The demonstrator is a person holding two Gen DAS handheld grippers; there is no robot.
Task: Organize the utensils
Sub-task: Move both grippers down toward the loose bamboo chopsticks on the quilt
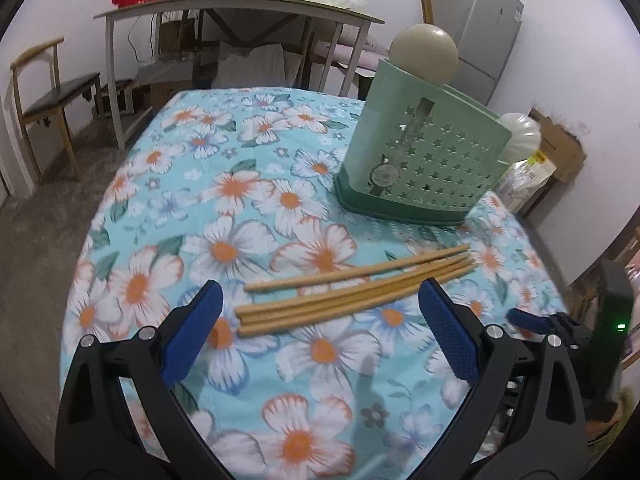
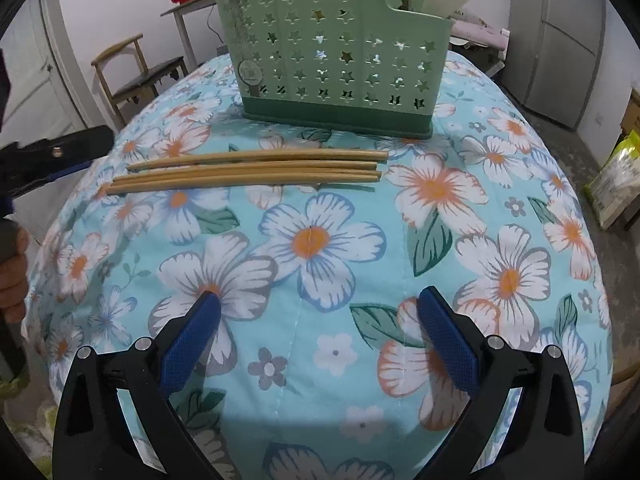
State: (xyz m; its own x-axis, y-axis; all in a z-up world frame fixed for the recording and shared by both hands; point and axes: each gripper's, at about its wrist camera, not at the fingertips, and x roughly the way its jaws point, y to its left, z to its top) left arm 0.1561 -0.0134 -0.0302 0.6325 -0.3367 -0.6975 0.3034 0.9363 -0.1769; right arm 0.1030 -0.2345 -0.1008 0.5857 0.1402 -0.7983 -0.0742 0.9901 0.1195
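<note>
Both my left claw [image 1: 320,300] and right claw [image 2: 320,312] gape wide, holding nothing. The chopsticks [image 2: 248,170] lie on the flowered worktop [image 2: 320,240], near the green holder [image 2: 332,48].

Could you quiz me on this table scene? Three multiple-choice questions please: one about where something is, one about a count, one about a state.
1. Where do the chopsticks lie?
A. inside the green holder
B. on the floral cloth in front of the green holder
C. on the chair

2. How many chopsticks lie there?
A. two
B. four
C. seven

3. How is the left claw?
A. open, holding nothing
B. shut on a chopstick
C. shut on a spoon

Answers:
1 B: they lie flat on the floral cloth, near the green holder.
2 B: four sticks show.
3 A: its blue fingers stand wide apart.
</note>
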